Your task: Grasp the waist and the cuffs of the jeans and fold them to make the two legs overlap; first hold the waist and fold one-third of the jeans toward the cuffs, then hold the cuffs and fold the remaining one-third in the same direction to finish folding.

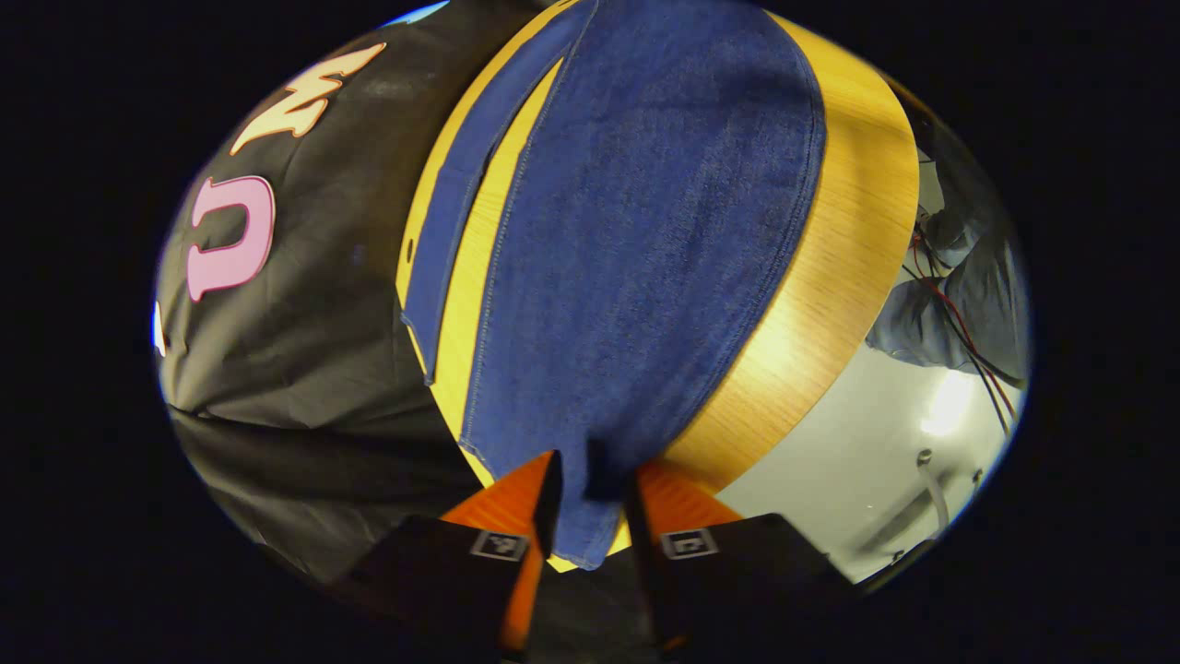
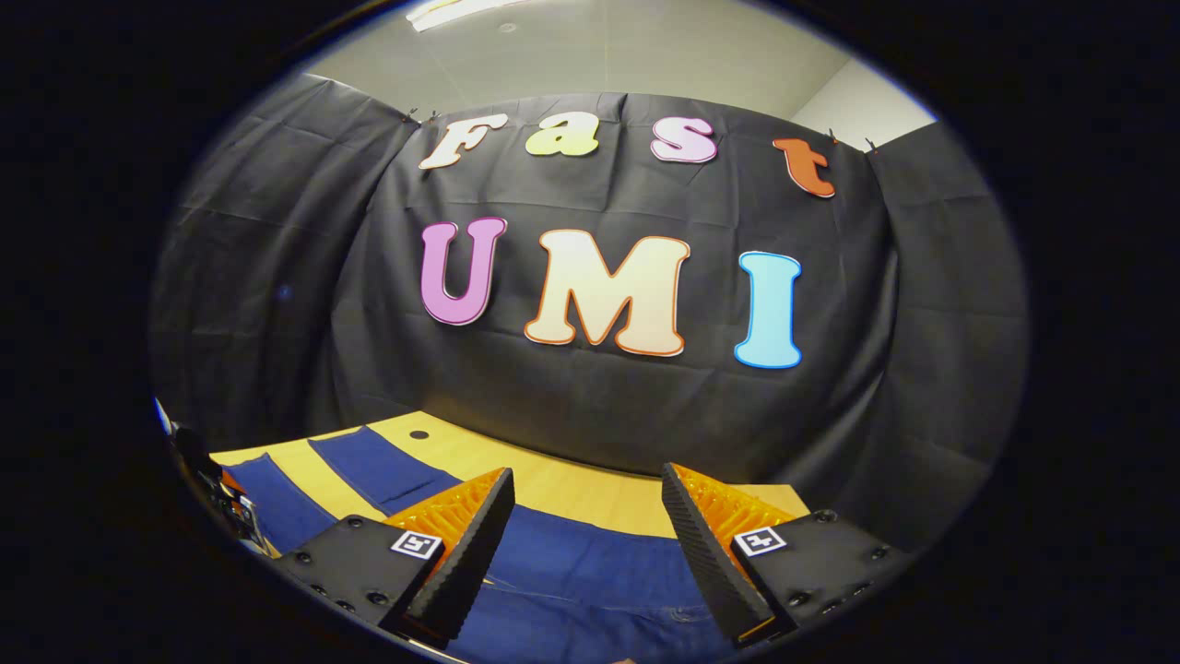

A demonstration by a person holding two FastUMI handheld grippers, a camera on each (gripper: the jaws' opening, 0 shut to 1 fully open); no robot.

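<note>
My left gripper (image 1: pixel 590 493) is pinched narrow on a cuff of the jeans (image 1: pixel 636 231), at the end of the leg nearest me, so I can carry it across onto the other leg, which lies along the far edge of the table (image 1: pixel 830 277). My right gripper (image 2: pixel 585 544) hangs wide open above the waist end, holding nothing, lined up to come down and take the waistband so both ends move together.
</note>
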